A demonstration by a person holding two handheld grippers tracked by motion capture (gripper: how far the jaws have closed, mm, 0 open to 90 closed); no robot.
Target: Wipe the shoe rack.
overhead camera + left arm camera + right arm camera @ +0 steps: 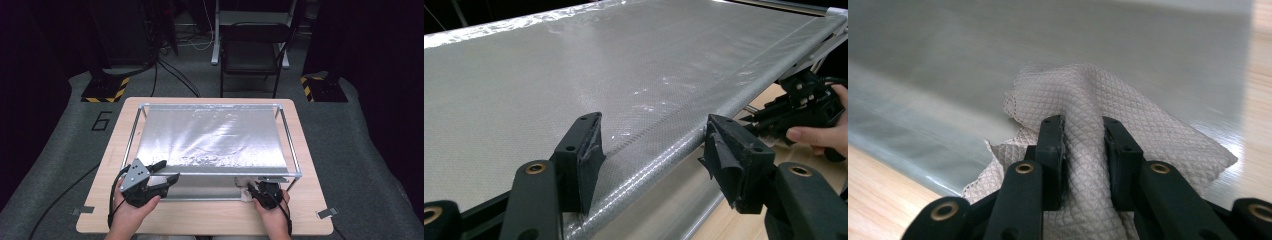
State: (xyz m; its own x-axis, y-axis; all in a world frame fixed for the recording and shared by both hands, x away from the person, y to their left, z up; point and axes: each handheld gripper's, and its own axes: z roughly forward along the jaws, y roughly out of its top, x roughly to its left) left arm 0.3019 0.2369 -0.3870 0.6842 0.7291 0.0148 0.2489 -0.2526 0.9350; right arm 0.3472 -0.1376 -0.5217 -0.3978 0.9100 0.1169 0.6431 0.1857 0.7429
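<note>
A silvery plastic sheet (210, 135) is stretched over a metal tube frame (295, 160) on the wooden table (200, 220). My left gripper (167, 172) is at the frame's near left corner. In the left gripper view it (651, 150) stands open astride the sheet's (574, 75) front edge, one jaw on top and one in front. My right gripper (257, 189) sits under the front rail at the right, next to a white paper towel (245, 194). In the right gripper view it (1083, 145) is shut on the bunched, quilted towel (1083, 95), with the sheet (998, 50) behind.
A black folding chair (252, 50) stands beyond the table. Yellow-and-black striped stand bases (105, 90) sit on the grey floor at both far sides. Bare table wood runs along the near edge. The right gripper (809, 100) and its hand appear at the right of the left gripper view.
</note>
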